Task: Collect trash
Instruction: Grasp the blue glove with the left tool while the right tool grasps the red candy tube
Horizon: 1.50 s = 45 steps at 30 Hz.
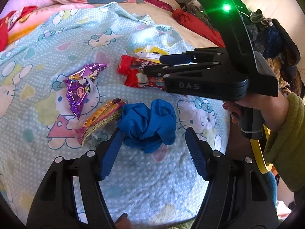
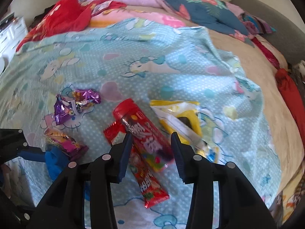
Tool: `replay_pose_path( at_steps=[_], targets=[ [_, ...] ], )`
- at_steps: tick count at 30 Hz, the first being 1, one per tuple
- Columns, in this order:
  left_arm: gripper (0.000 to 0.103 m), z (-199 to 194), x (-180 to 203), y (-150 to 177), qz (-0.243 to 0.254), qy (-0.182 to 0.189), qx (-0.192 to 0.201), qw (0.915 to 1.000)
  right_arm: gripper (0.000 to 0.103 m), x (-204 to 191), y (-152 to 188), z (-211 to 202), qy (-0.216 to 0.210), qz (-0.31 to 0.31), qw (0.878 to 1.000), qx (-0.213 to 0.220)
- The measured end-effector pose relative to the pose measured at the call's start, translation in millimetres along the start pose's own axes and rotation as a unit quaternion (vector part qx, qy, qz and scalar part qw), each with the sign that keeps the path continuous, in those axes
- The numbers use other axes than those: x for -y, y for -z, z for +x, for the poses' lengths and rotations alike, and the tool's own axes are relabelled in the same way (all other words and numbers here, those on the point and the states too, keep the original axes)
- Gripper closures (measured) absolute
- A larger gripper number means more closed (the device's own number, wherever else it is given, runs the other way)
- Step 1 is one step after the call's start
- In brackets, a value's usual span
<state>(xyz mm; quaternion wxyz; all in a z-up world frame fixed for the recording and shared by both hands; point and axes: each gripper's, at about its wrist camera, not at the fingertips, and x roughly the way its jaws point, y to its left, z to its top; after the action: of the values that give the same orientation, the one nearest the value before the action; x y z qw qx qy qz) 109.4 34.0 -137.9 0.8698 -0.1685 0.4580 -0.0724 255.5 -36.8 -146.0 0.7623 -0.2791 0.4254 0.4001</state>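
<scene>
Trash lies on a light-blue cartoon-cat blanket [image 1: 57, 38]. A crumpled blue glove [image 1: 147, 123] sits between the fingers of my open left gripper [image 1: 153, 133], its left pad touching the glove. Beside it lie a pink-yellow wrapper [image 1: 99, 122] and a purple foil wrapper [image 1: 82, 87]. My right gripper [image 2: 151, 137] is open, straddling a red snack tube [image 2: 141, 129] that lies over a flat red wrapper [image 2: 150, 185]. A yellow packet [image 2: 181, 118] lies just right of it. The right gripper also shows in the left wrist view [image 1: 152, 64], over the red tube [image 1: 133, 64].
Bedding is piled at the far side: a pink and blue floral quilt [image 2: 171, 0] and red cloth [image 2: 63, 17]. A red bundle [image 2: 289, 93] lies along the bed's right edge. A white cabinet [image 2: 11, 32] stands at far left.
</scene>
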Motion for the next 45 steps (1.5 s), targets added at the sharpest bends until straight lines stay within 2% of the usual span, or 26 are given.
replay_pose_path(
  at_steps=[6,11,14,16,17,18,23,25,31,37,45],
  targets=[
    [0.044,8.2,-4.4,0.1,-0.01,0.001,-0.008,0.9999,0.053,5.8,-1.4,14.6,-0.021,0.033,0.999,-0.006],
    [0.046,11.3,-4.9,1.6,-0.013,0.001,-0.01,0.9999,0.053,9.4,2.7,16.5,-0.031,0.068,0.997,0.004],
    [0.046,11.4,-5.4,2.7,-0.016,0.001,-0.008,0.9998,0.053,9.8,7.7,22.5,-0.039,0.081,0.996,-0.006],
    [0.049,12.7,-4.0,2.0,-0.018,-0.002,-0.008,0.9998,0.058,9.0,9.2,20.4,-0.038,0.084,0.996,0.006],
    [0.05,13.3,-3.0,1.6,-0.018,-0.002,-0.007,0.9998,0.07,10.4,10.1,18.8,-0.044,0.092,0.995,0.01],
    [0.054,13.4,-2.1,1.8,-0.016,-0.003,-0.007,0.9998,0.073,12.7,10.9,15.5,-0.053,0.103,0.993,0.013],
    [0.068,16.0,-1.1,1.8,-0.011,-0.001,-0.01,0.9999,0.076,17.8,20.0,-13.1,-0.07,0.127,0.988,0.048],
    [0.077,16.2,-0.9,2.0,-0.01,0.004,-0.011,0.9999,0.076,21.9,25.2,-28.4,-0.069,0.143,0.985,0.066],
    [0.092,11.7,0.0,2.7,-0.006,0.013,-0.01,0.9999,0.076,35.6,44.1,-63.7,-0.065,0.192,0.974,0.104],
    [0.096,-1.8,9.3,4.4,0.009,0.019,0.003,0.9998,0.076,31.9,66.5,-97.3,-0.047,0.203,0.969,0.136],
    [0.097,-22.9,31.7,-4.7,0.028,0.031,0.033,0.9986,0.076,37.3,101.4,-133.5,-0.037,0.266,0.949,0.164]
  ],
)
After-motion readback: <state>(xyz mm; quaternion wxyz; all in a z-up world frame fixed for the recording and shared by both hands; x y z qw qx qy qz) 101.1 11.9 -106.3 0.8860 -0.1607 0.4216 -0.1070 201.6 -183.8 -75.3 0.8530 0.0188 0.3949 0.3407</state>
